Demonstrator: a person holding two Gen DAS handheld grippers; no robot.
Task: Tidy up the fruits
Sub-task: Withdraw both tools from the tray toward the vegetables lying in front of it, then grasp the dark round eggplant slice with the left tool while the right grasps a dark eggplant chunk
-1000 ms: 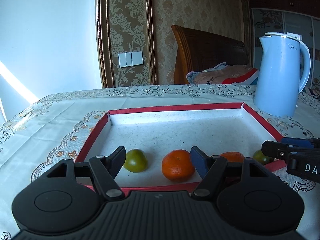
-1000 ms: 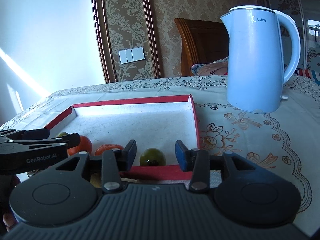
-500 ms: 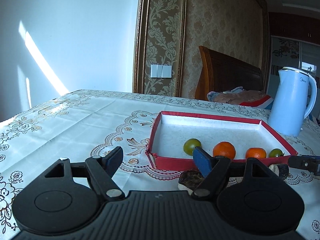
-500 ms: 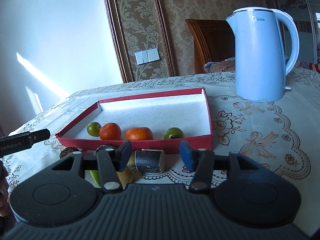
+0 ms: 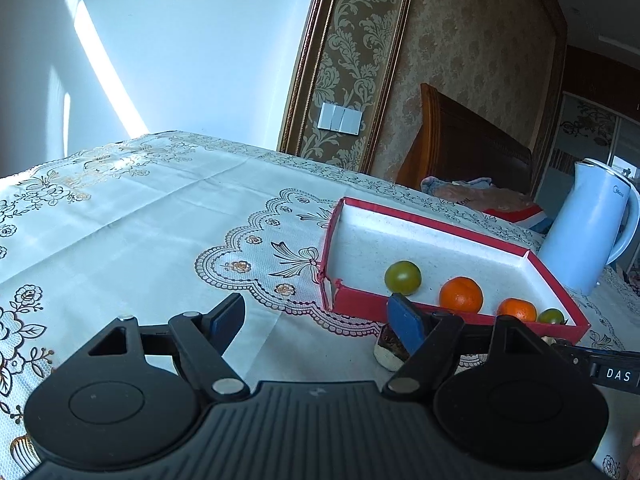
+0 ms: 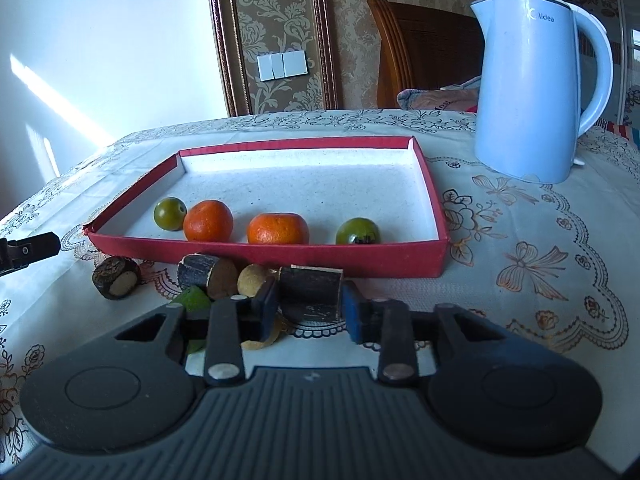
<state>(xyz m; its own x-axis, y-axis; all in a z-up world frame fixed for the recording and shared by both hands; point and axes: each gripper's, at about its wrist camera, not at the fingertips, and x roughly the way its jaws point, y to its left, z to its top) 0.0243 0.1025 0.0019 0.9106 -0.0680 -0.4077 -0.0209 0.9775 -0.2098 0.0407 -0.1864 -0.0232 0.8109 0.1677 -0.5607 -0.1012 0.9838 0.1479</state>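
Observation:
A red tray [image 6: 280, 254] with a white floor holds a row of fruit: a green one [image 6: 170, 213], two oranges [image 6: 208, 221] [image 6: 277, 229] and another green one [image 6: 357, 231]. In front of it lie several dark sugarcane pieces [image 6: 116, 278] [image 6: 206, 274], a round tan fruit [image 6: 252, 279] and a green piece [image 6: 192, 300]. My right gripper [image 6: 310, 308] is open, its fingers around one dark piece [image 6: 312, 292]. My left gripper [image 5: 316, 322] is open and empty, left of the tray [image 5: 360, 300], pulled back over the cloth.
A light blue kettle [image 6: 532, 92] stands right of the tray on the embroidered tablecloth [image 6: 520, 240]. A wooden chair [image 6: 420, 48] with cloth on it is behind the table. The left gripper's tip [image 6: 28, 248] shows at the left edge of the right wrist view.
Both grippers have pulled back from the tray and risen. The left one swung to the left. The right one now has a dark sugarcane piece between its fingers.

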